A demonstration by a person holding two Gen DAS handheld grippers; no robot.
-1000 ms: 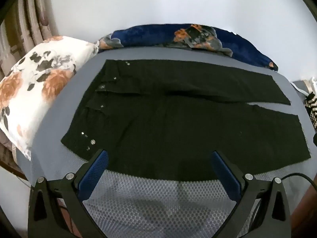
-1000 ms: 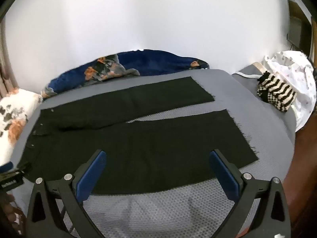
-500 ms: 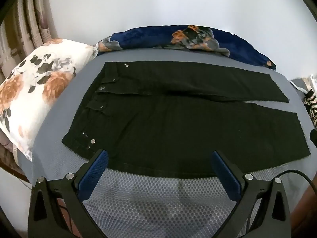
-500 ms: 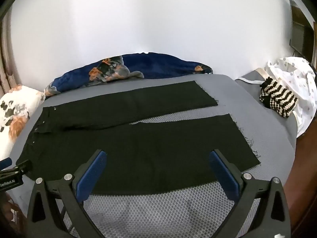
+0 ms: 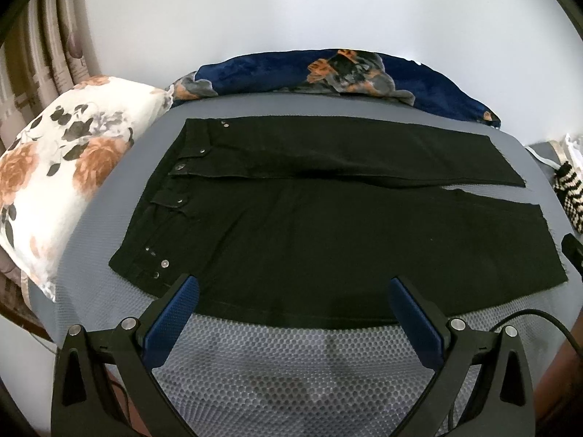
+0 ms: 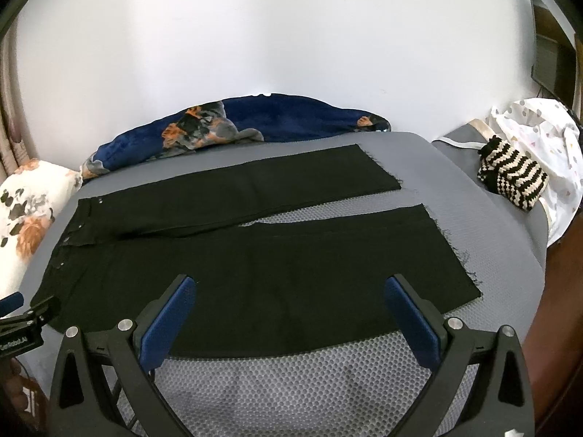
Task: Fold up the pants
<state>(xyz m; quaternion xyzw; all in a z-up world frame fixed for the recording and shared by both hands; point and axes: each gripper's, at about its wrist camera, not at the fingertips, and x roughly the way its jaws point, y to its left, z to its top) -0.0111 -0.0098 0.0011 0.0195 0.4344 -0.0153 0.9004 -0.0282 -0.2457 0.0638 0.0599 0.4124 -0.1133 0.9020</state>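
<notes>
Black pants (image 5: pixel 328 225) lie flat on the grey bed (image 5: pixel 291 364), waistband with metal studs at the left, both legs side by side running right to frayed hems. They also show in the right wrist view (image 6: pixel 255 266). My left gripper (image 5: pixel 293 287) is open and empty, hovering over the near edge of the nearer leg toward the waist end. My right gripper (image 6: pixel 289 286) is open and empty above the near edge of the same leg. The left gripper's tip (image 6: pixel 14 309) shows at the right wrist view's left edge.
A floral white pillow (image 5: pixel 62 167) lies left of the waistband. A dark blue floral blanket (image 5: pixel 328 69) lies along the wall behind. A striped knitted item (image 6: pixel 513 178) and white cloth (image 6: pixel 546 134) sit at the right. A black cable (image 5: pixel 539 317) runs near the bed's right corner.
Both grippers have drawn back and risen slightly, so the pants sit a little farther off in view. Both stay open; the pants have not moved.
</notes>
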